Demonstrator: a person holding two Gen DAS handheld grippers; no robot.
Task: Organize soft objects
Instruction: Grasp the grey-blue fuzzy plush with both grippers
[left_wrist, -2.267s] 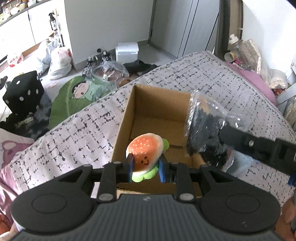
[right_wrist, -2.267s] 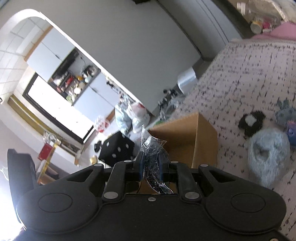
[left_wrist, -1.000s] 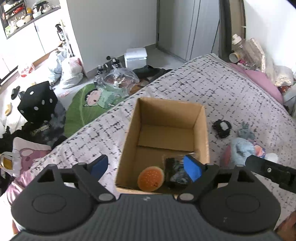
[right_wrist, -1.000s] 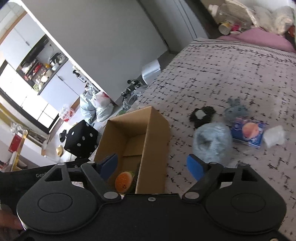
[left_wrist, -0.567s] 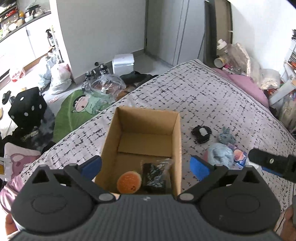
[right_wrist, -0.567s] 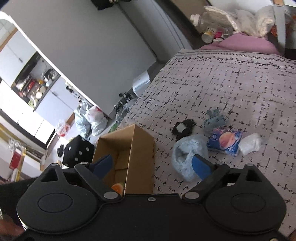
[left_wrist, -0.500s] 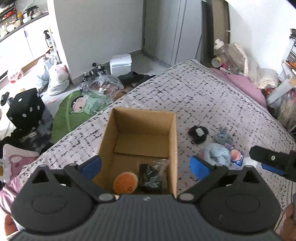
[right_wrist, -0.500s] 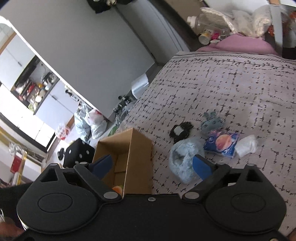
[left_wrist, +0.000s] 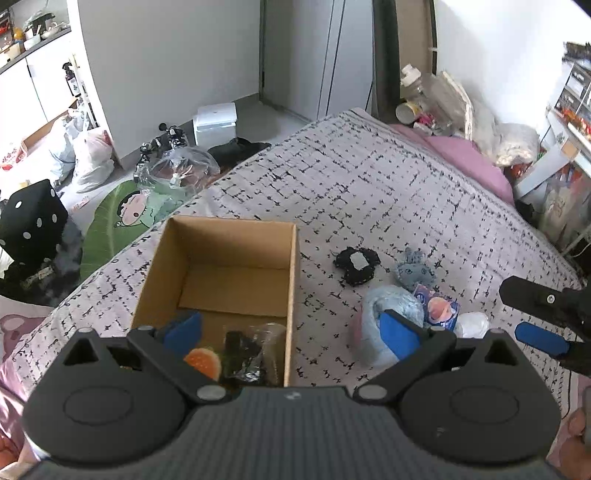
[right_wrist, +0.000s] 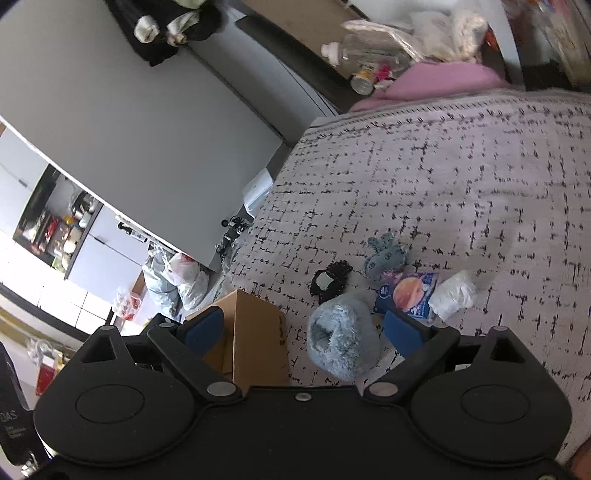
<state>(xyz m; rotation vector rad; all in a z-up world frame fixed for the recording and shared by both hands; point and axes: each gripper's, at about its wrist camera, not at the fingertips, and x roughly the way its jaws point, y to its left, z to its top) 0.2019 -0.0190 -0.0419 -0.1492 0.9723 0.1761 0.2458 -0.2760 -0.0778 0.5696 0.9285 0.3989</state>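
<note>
Currently both grippers, left gripper and right gripper, are spread wide and empty. Burger plush and bagged black item lie in the cardboard box. Next, the fluffy blue plush beside the box is judged the nearest pick.

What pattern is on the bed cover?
Pale pinkish-grey bed cover with a broken black grid; clearest from the left wrist.

A bed covered by a pale spread with black dashes carries everything. On its left part stands an open cardboard box, and to the right of the box lie a black fuzzy piece with a white patch, a small grey plush, a fluffy light-blue item, a blue packet with an orange print and a crumpled white bag. A pink pillow lies at the far right edge.
</note>
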